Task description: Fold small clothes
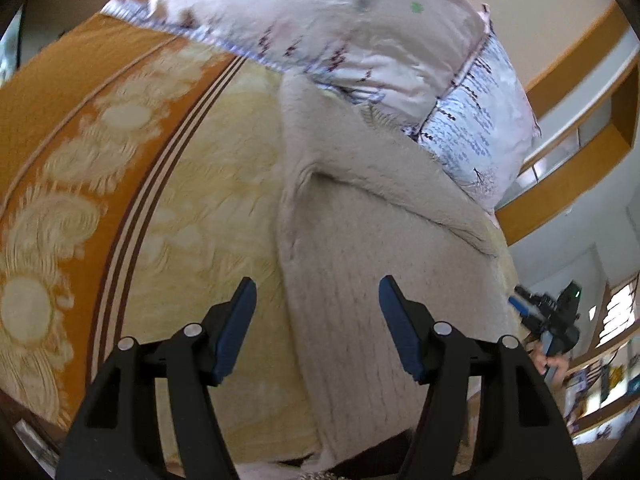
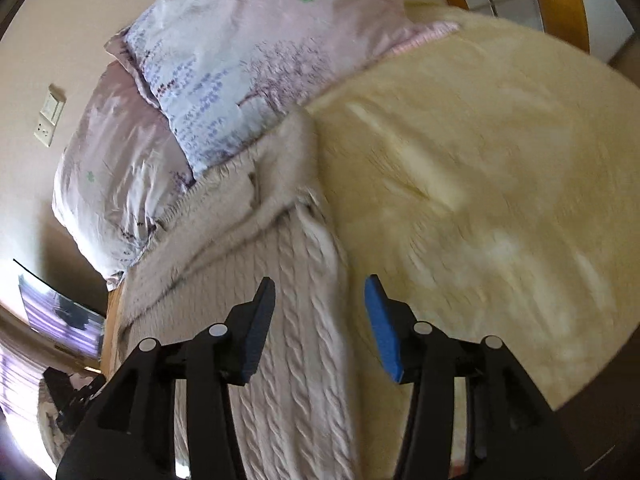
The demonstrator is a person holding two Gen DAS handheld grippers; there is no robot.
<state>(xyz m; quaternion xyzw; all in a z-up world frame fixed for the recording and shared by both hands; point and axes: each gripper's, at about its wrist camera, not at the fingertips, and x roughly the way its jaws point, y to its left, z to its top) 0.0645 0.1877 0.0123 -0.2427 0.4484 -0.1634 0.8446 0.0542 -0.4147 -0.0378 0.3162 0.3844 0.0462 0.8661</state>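
Black claws [image 1: 316,296] [image 2: 320,294], blue pads [image 1: 400,332], silver pivot screws.

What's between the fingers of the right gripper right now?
In the right wrist view, only the sweater's edge and yellow blanket beyond the right gripper; nothing held.

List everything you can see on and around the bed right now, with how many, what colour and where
sweater: one, beige cable-knit, folded lengthwise on the bed, top end against the pillows
pillows: two, pale pink with lilac print, stacked at the head of the bed
bedspread: one, cream with orange patterned border, covering the bed
wall switch: one, white, beside the pillows
left gripper: one, black with blue pads, open over the sweater's edge, nothing between the jaws
right gripper: one, black with blue pads, open over the sweater's other edge, empty
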